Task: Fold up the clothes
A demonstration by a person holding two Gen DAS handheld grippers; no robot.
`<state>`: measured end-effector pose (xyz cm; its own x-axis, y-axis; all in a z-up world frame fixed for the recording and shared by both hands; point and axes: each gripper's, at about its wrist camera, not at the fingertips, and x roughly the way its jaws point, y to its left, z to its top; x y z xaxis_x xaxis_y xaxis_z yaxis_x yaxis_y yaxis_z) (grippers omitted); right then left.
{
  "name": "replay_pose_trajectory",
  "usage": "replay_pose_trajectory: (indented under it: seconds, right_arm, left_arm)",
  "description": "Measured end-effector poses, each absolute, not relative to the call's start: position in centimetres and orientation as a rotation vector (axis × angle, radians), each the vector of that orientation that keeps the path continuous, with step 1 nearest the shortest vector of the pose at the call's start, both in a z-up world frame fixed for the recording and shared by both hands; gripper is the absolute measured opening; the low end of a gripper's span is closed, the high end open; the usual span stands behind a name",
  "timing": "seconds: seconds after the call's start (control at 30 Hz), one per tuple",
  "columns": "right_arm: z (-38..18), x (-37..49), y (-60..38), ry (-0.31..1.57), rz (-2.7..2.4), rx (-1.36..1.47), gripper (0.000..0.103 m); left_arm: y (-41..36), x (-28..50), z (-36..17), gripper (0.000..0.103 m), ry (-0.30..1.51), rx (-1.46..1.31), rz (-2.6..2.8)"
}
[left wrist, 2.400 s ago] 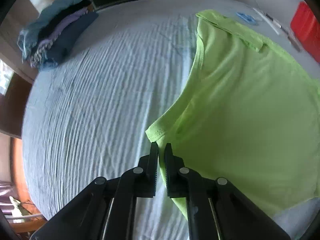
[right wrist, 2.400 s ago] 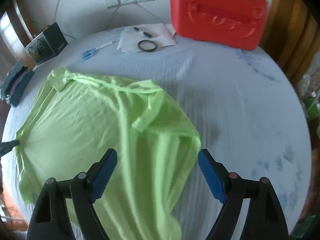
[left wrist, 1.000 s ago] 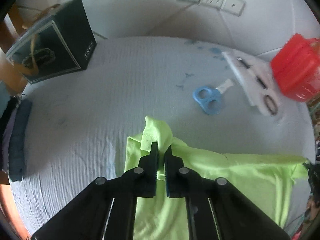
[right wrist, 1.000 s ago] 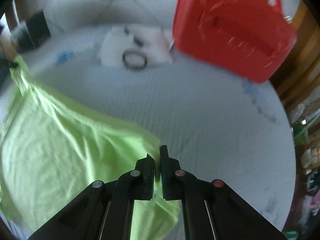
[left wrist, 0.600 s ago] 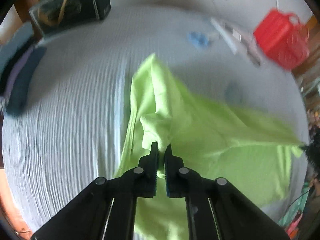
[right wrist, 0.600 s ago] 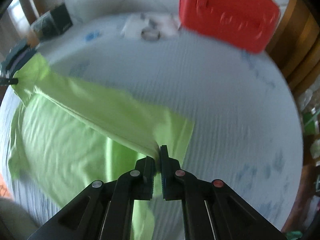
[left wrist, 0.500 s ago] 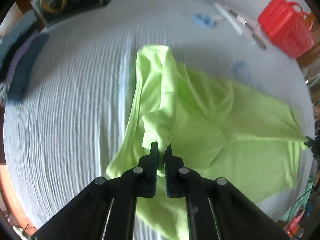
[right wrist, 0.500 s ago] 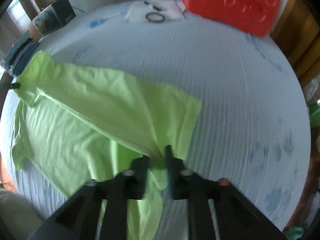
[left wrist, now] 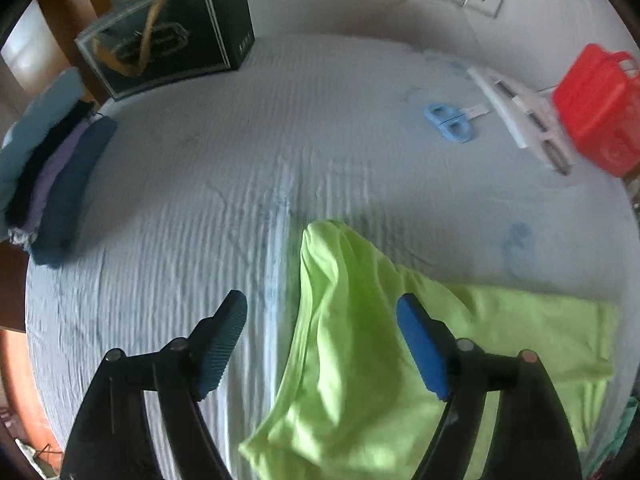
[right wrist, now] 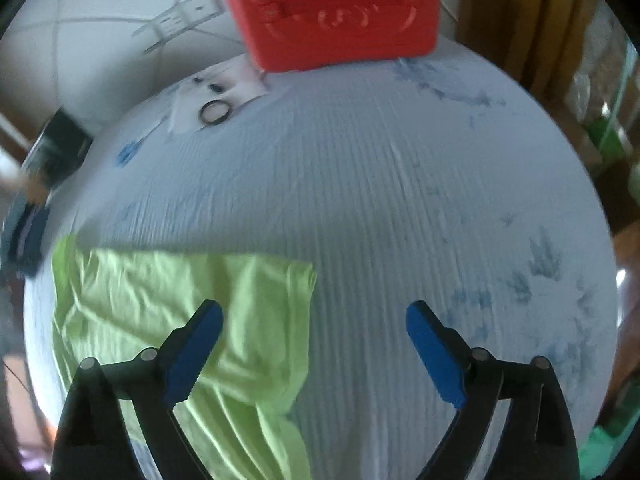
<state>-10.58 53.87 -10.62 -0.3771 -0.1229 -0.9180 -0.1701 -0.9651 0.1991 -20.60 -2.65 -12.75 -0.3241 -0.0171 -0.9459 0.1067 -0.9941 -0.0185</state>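
Shirt [left wrist: 360, 340] hump and clothes stack [left wrist: 48, 172]: left view only.

bare sheet [left wrist: 192, 200] lies open from 9 to 12 o'clock of the left gripper [left wrist: 322, 312], up to the clothes stack [left wrist: 48, 168] at 10, the black box [left wrist: 168, 28] at 11 and the scissors [left wrist: 450, 120] at 1. ahead of the right gripper [right wrist: 312, 324], sheet runs clear to the red case [right wrist: 336, 12] at 12; the shirt [right wrist: 180, 312] covers 9 o'clock.
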Motion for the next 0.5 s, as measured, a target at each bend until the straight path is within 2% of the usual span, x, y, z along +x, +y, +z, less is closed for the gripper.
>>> replay_pose_trajectory:
  seconds: [0.03, 0.13, 0.2, 0.3, 0.37, 0.4, 0.43, 0.47, 0.5]
  right_arm:
    - [-11.0, -11.2, 54.2, 0.446, 2.536, -1.745, 0.094]
    - [-12.6, -12.7, 54.5, 0.490, 2.481, -1.788, 0.093]
    - [-14.0, -13.7, 54.2, 0.497, 2.438, -1.832, 0.085]
    - [-16.0, -15.0, 53.8, 0.531, 2.393, -1.876, 0.084]
    - [-17.1, -15.8, 52.8, 0.472, 2.372, -1.906, 0.084]
    - [-17.5, -16.1, 52.2, 0.432, 2.371, -1.925, 0.083]
    - [-17.7, -16.1, 51.6, 0.397, 2.381, -1.941, 0.062]
    - [-17.7, -16.1, 50.5, 0.299, 2.406, -1.943, 0.044]
    - [-17.7, -16.0, 49.4, 0.198, 2.429, -1.944, 0.017]
  left_arm:
    - [-2.3, -21.3, -13.7, 0.066, 0.109, 1.796, -2.473]
    - [-2.1, -22.5, -15.9, 0.057, 0.106, 1.841, -2.430]
    - [-2.1, -23.1, -17.1, 0.050, 0.106, 1.867, -2.407]
    - [-2.2, -23.6, -18.5, 0.040, 0.139, 1.905, -2.395]
    - [-2.2, -23.5, -18.4, 0.028, 0.170, 1.908, -2.424]
    - [-2.2, -23.5, -18.3, 0.018, 0.178, 1.905, -2.433]
    - [-2.1, -23.3, -18.2, 0.009, 0.146, 1.891, -2.432]
    - [-2.0, -23.2, -18.1, 0.008, 0.116, 1.877, -2.431]
    - [-2.0, -23.0, -18.0, 0.007, 0.112, 1.854, -2.436]
